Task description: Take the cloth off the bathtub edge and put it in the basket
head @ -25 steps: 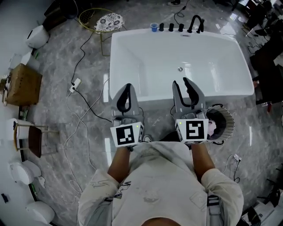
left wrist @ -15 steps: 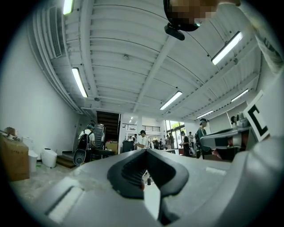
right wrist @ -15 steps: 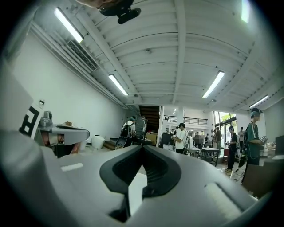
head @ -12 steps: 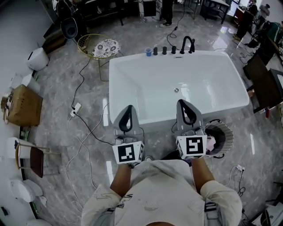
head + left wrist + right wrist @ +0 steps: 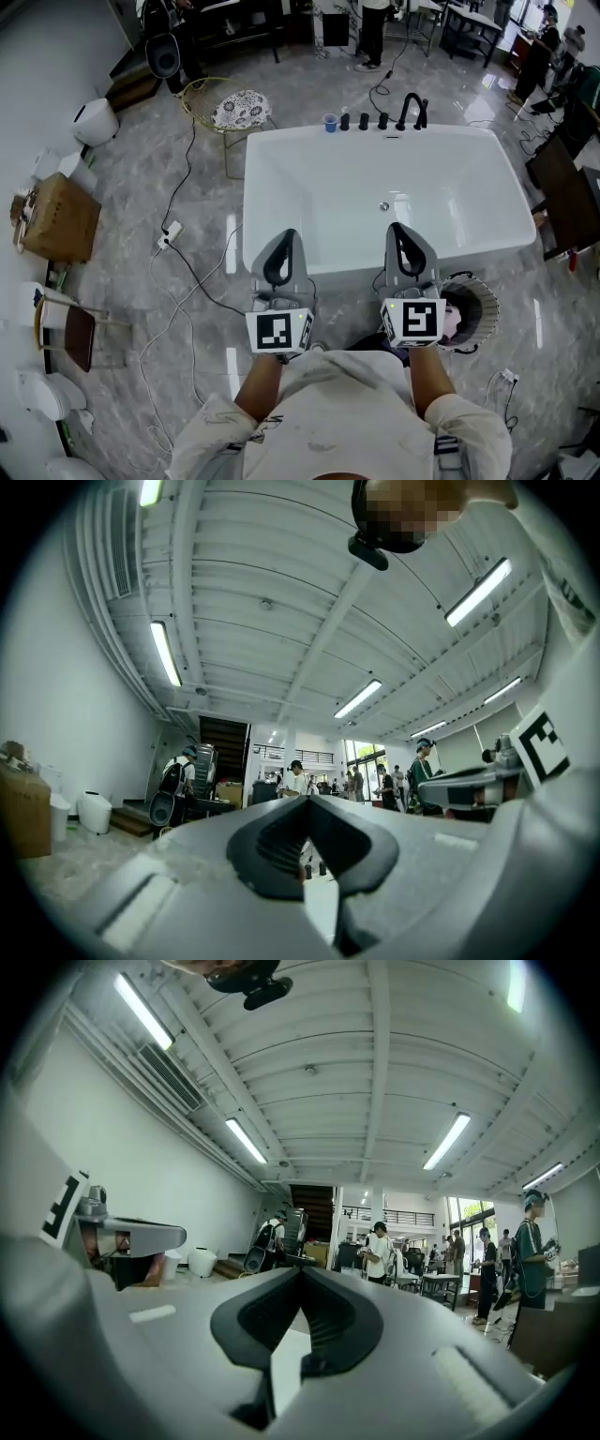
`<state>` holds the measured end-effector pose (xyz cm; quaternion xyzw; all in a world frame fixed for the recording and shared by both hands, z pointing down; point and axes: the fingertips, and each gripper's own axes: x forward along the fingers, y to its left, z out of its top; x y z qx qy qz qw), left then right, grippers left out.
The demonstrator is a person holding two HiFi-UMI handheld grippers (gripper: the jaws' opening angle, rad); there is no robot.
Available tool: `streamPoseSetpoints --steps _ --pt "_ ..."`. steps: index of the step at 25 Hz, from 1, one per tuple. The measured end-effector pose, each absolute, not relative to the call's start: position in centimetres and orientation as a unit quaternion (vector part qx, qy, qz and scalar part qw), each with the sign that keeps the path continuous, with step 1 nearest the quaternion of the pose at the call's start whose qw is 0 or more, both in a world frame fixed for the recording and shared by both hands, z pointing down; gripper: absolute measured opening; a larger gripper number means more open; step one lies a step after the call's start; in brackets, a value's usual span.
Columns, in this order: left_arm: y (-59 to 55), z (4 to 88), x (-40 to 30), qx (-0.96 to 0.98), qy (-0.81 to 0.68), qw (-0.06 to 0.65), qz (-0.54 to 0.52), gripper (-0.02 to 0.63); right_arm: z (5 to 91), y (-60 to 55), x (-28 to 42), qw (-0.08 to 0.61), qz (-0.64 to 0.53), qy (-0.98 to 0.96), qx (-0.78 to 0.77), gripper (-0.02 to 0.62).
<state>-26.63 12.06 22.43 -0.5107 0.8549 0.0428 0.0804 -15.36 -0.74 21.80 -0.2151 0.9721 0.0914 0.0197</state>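
Observation:
The white bathtub [image 5: 281,169] fills the middle of the head view, and its rim is bare. A round slatted basket [image 5: 480,302] stands on the floor by the tub's near right corner. Something pale pink, the cloth [image 5: 453,320], lies inside it. My right gripper [image 5: 405,229] is just left of the basket over the tub's near edge, jaws shut with nothing between them. My left gripper [image 5: 285,234] is beside it, also shut and empty. In both gripper views the closed jaws, left [image 5: 305,799] and right [image 5: 300,1269], point level across the room.
Black taps [image 5: 410,111] and a blue cup [image 5: 329,123] sit on the tub's far edge. A wire stool with a patterned cushion [image 5: 241,109] stands at the tub's far left corner. Cables and a power strip [image 5: 171,232] lie on the floor to the left. Further left are a cardboard box [image 5: 58,217] and a chair [image 5: 66,328]. People stand at the back.
The right gripper's jaws, open a second ago, have shut with nothing in them. Both grippers and the basket now sit lower in the head view, and more of the far room shows.

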Motion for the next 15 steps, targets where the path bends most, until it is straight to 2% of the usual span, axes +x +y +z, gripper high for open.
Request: streamPoseSetpoints --steps 15 --pt "10.7 22.4 -26.5 -0.522 0.848 0.082 0.042 0.002 22.2 -1.5 -15.9 0.012 0.091 0.972 -0.216 0.002"
